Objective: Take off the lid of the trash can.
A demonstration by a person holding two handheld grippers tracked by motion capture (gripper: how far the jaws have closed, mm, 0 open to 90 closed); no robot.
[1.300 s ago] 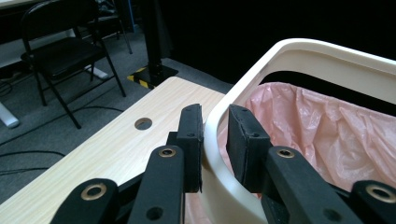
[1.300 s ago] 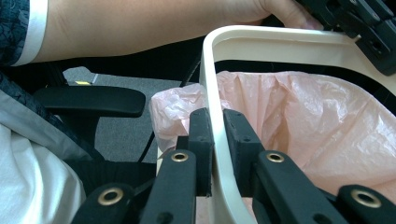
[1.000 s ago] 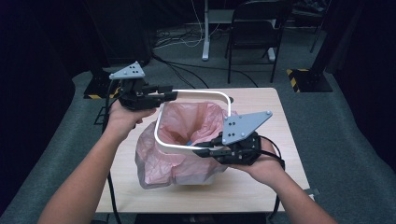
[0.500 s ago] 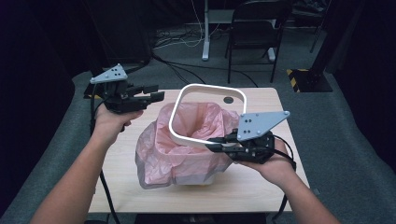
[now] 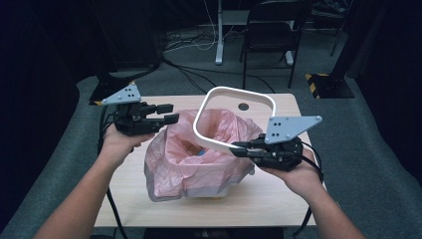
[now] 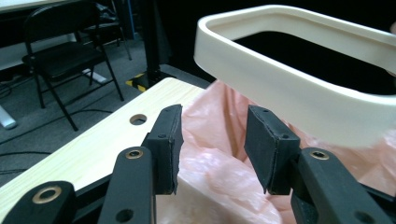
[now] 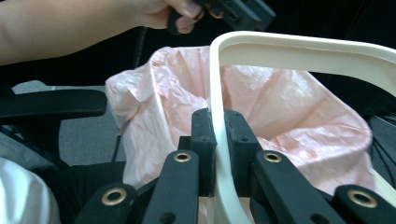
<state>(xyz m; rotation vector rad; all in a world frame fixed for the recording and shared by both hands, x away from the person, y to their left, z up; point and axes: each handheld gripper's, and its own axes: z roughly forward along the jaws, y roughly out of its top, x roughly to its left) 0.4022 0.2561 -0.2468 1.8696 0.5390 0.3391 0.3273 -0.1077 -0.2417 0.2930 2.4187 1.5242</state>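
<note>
In the high view, the right gripper (image 5: 238, 147) is holding the white ring (image 5: 234, 122) by its near edge, and the ring is hanging tilted in the air above the pink bag (image 5: 199, 157). The bag is lining a small bin on the table (image 5: 134, 179), and its top is standing loose and crumpled under the ring. The left gripper (image 5: 168, 113) is waiting just beside the bag, at the side away from the right gripper, with nothing between its jaws.

In the left gripper view, the jaws are standing apart and have just been opening a little, with no thing between them. The pink bag (image 6: 219, 140) is lying just in front of and below the jaws, and the white ring (image 6: 299, 88) is passing above the right jaw without touching it.

In the right gripper view, the two jaws are pressed together on the thin wall of the white ring (image 7: 219, 116), which is rising straight up from between them. The pink bag (image 7: 280, 112) is lying behind the ring and partly seen through it.

I judge that the bag is already sitting in the bin and the ring is already lifted. What is remaining, I think, is to lower the ring over the bag's mouth and press it down level, so that the bag is fixed.
</note>
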